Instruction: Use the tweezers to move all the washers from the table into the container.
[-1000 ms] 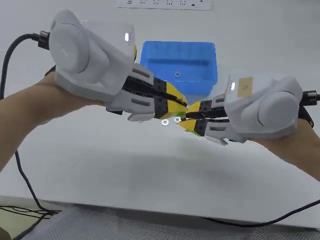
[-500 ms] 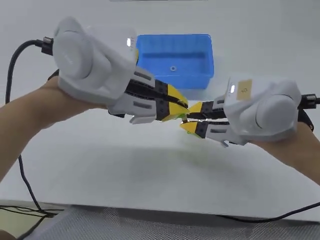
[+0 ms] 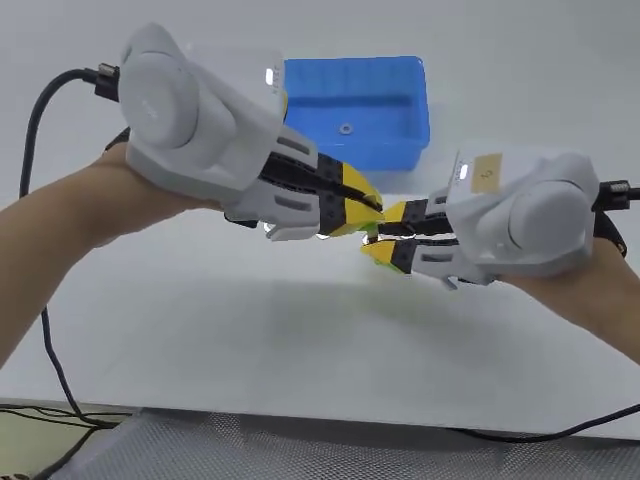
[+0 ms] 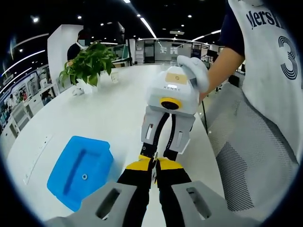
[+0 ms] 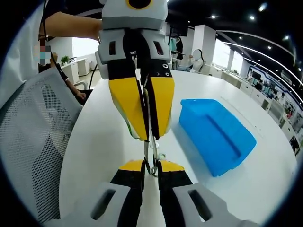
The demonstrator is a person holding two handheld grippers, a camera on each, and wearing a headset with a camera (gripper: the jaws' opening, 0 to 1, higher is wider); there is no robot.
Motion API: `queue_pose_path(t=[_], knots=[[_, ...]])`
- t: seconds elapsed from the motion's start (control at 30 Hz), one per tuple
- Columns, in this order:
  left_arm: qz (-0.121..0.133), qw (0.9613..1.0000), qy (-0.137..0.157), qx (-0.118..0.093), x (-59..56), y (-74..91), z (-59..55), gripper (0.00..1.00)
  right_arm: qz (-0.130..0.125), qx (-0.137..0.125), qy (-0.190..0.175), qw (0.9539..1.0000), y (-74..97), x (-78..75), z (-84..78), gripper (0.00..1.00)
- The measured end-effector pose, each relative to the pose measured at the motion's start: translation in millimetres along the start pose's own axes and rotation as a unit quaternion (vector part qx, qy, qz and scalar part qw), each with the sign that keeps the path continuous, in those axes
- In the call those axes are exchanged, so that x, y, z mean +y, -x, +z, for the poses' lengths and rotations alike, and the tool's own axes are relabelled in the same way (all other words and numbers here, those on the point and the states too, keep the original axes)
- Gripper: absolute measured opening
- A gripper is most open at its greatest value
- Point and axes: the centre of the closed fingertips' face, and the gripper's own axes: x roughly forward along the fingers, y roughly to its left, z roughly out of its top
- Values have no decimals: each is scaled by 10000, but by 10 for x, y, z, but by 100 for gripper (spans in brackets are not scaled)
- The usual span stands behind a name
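The left gripper [image 3: 366, 205] and the right gripper [image 3: 374, 234] meet tip to tip in the middle of the head view, just above the white surface [image 3: 300, 340]. Both pairs of jaws look clenched on the thin tweezers [image 5: 149, 152], probably to settle them into a good grip before picking. The blue container [image 3: 418, 120] stands close behind, at the upper middle, with one washer [image 3: 346, 128] lying inside.

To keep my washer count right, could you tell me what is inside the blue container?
One washer lies on the floor of the container. In the head view the left gripper covers its near-left corner, unseen there.
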Motion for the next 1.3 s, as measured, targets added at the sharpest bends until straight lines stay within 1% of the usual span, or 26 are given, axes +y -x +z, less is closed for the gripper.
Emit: queue_pose_path(t=[0.2, 0.33, 0.47, 0.57, 0.67, 0.8, 0.87, 1.07, 1.23, 1.3], knots=[[8, 10000, 8, -18, 22, -5, 6, 8, 8, 10, -28, 10000, -11, -7, -8, 12], [13, 10000, -20, -6, 27, -10, 8, 8, -2, -23, -32, 10000, -11, -11, 10, 12], [4, 10000, 26, -15, 27, -10, 4, 7, 9, -62, 5, 10000, -7, -2, 25, 11], [-13, 10000, 44, -3, 21, -3, -4, 7, -7, -84, -14, 10000, -10, 1, 26, 10], [-11, 10000, 40, 44, 19, 21, -19, 7, -9, -52, -10, 10000, -10, 3, 28, 10], [49, 10000, 81, -4, 40, 83, 18, 7, -40, -128, -15, 9999, 24, -21, 103, 10], [86, 9999, 58, -20, 56, 119, 58, 7, -58, -164, -11, 9998, 35, -38, 146, 10], [90, 9999, -12, 43, 63, 211, 131, 7, -82, -207, 116, 9997, 55, -42, 279, 10], [109, 9999, -73, 54, 86, 342, 201, 7, -123, -297, 190, 9993, 95, -65, 419, 10], [116, 9998, -133, 69, 98, 394, 240, 7, -145, -314, 282, 9990, 112, -84, 486, 10]])
